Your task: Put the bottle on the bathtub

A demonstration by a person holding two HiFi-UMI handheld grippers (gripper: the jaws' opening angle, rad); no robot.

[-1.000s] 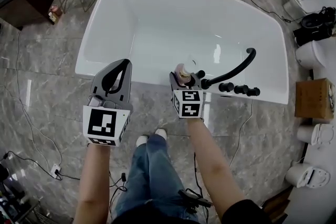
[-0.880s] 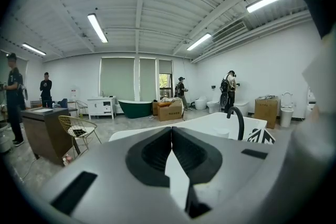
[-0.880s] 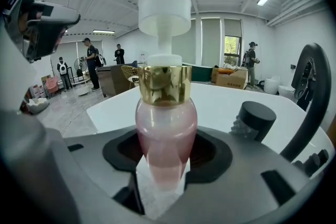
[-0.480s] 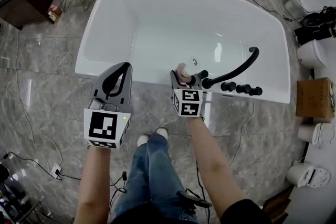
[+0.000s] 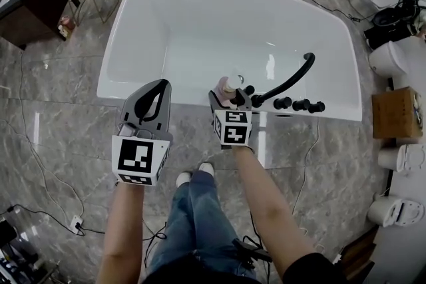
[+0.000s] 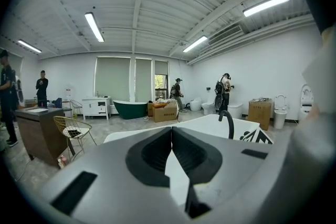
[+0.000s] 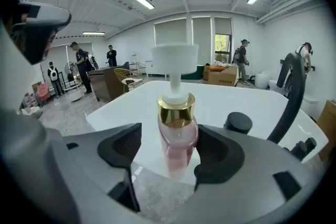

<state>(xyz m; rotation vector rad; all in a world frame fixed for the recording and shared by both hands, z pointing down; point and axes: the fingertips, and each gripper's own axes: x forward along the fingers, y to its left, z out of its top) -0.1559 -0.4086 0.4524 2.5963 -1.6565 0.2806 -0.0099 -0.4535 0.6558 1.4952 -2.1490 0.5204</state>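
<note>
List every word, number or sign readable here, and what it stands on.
None can be read.
bottle: no label shows.
Cubes on left gripper and right gripper: square marker patterns, no letters.
cardboard box: any print too small to read.
</note>
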